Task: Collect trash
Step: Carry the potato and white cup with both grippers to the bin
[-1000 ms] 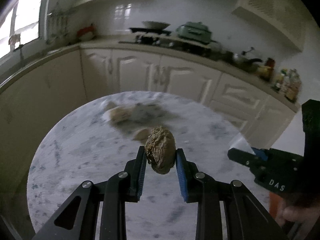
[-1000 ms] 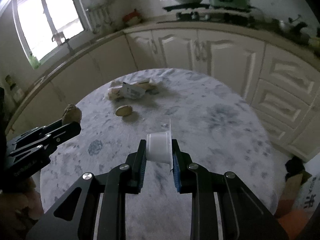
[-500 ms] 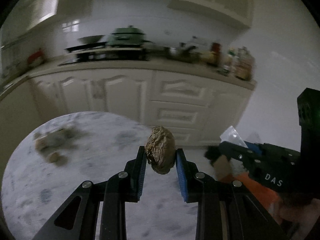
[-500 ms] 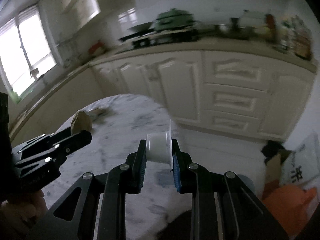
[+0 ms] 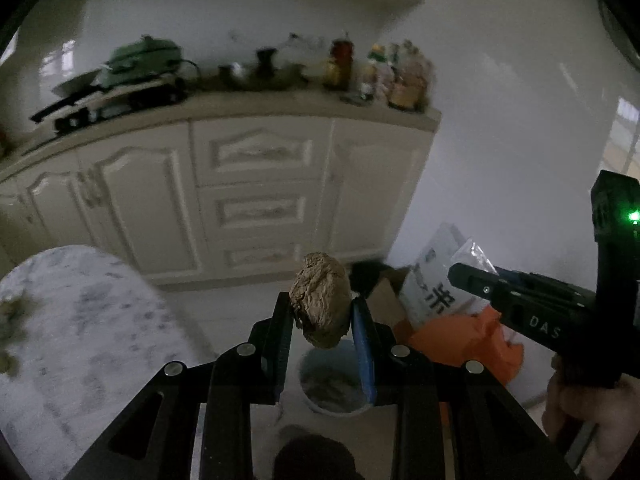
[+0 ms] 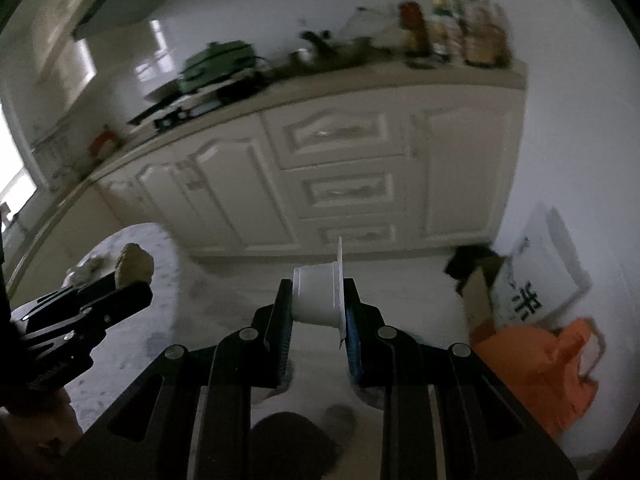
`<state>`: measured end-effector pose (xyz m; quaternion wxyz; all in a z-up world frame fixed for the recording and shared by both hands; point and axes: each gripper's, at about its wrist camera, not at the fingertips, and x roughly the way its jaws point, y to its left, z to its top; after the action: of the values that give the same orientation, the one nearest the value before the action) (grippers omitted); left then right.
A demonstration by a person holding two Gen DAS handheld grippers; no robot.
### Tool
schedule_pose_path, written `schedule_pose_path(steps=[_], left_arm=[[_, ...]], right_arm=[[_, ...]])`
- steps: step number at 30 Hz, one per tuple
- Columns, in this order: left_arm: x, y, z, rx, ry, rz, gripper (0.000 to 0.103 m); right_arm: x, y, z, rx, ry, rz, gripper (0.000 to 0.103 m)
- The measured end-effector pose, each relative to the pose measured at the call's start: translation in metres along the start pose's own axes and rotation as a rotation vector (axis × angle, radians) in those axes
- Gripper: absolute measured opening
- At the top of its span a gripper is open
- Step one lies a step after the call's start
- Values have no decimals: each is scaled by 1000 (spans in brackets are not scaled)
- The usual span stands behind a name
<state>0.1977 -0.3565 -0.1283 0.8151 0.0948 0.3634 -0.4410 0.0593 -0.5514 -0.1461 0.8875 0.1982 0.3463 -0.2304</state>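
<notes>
My left gripper (image 5: 322, 314) is shut on a crumpled brown paper ball (image 5: 320, 300) and holds it in the air above a round bin (image 5: 334, 386) on the floor. My right gripper (image 6: 318, 304) is shut on a small white plastic cup (image 6: 316, 298) with a loose lid flap. The right gripper also shows at the right of the left wrist view (image 5: 460, 274). The left gripper with the paper ball (image 6: 134, 266) shows at the left of the right wrist view. More scraps (image 5: 6, 320) lie on the marble table.
A round marble table (image 5: 80, 320) is at the left. White cabinets (image 5: 256, 200) with a cluttered counter stand ahead. An orange bag (image 6: 536, 368), a white printed sack (image 6: 532, 280) and a cardboard box (image 5: 384, 304) sit on the floor by the wall.
Both grippers have swung right, away from the table and toward the floor by the cabinets. The bin, sack and orange bag have come into view. Both still hold their items.
</notes>
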Motion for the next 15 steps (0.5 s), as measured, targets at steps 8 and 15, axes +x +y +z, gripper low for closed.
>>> schedule_pose_path(steps=[8,15], left_arm=[[101,-21,30,39,134,-49,25],[185,-45,53,65,229,-59,25]], right_arm=[[58,-59,-13,91,106,-39,23],[106,-88,-27,134,195,-45,23]])
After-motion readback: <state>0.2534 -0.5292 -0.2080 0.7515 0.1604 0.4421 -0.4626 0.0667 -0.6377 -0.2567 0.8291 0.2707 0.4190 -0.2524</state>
